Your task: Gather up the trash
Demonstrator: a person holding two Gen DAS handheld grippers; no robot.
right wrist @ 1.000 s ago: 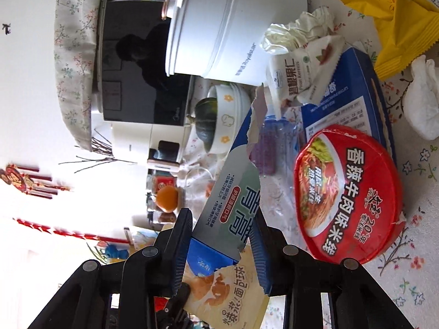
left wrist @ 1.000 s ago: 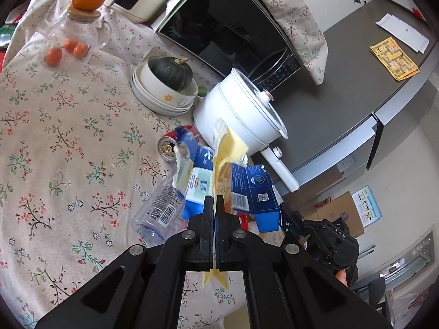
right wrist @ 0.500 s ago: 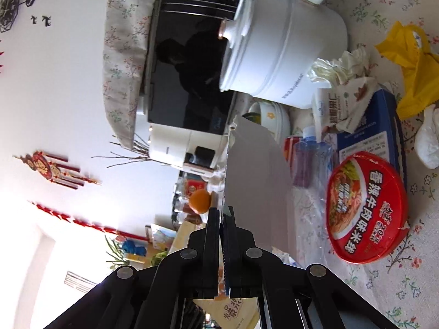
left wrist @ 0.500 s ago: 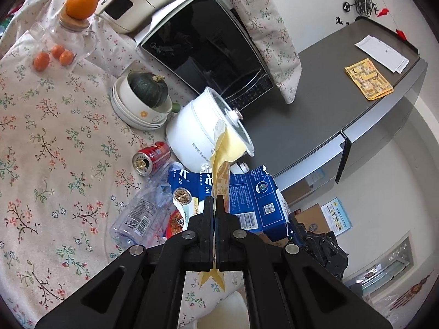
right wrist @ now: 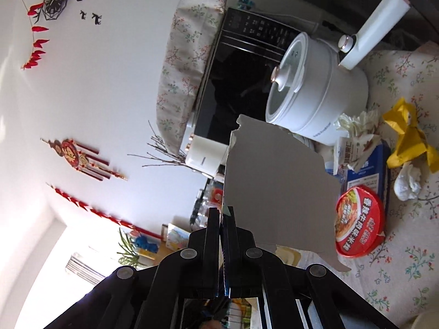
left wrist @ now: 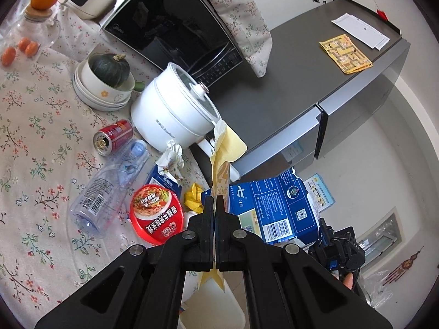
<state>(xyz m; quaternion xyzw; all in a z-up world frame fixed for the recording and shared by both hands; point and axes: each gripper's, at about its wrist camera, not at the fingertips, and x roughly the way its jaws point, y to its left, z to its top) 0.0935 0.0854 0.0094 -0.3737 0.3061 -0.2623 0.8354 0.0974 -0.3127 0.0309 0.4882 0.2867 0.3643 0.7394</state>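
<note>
My left gripper (left wrist: 214,208) is shut on a thin yellow packet (left wrist: 227,150) that stands up from its fingers. The right gripper (right wrist: 223,213) is shut on a flattened blue carton (left wrist: 274,208), whose grey inside (right wrist: 274,186) fills the right wrist view. The carton hangs in the air beyond the table edge. On the floral tablecloth lie a red noodle bowl (left wrist: 156,213), a clear plastic bottle (left wrist: 104,192), a red can (left wrist: 114,137), a torn milk carton with tissue (left wrist: 170,164) and a crumpled yellow wrapper (left wrist: 193,197). A white tissue wad (right wrist: 407,183) lies near the wrapper.
A white electric pot (left wrist: 175,109) stands behind the trash, its handle over the table edge. Stacked bowls with a green squash (left wrist: 107,82), a black microwave (left wrist: 170,27) and a glass jar (left wrist: 35,35) stand further back. A grey fridge (left wrist: 315,68) is right of the table.
The right gripper closed on the blue carton and lifted it off the table, rolling as it rose. The left gripper rose a little with the yellow packet still in it.
</note>
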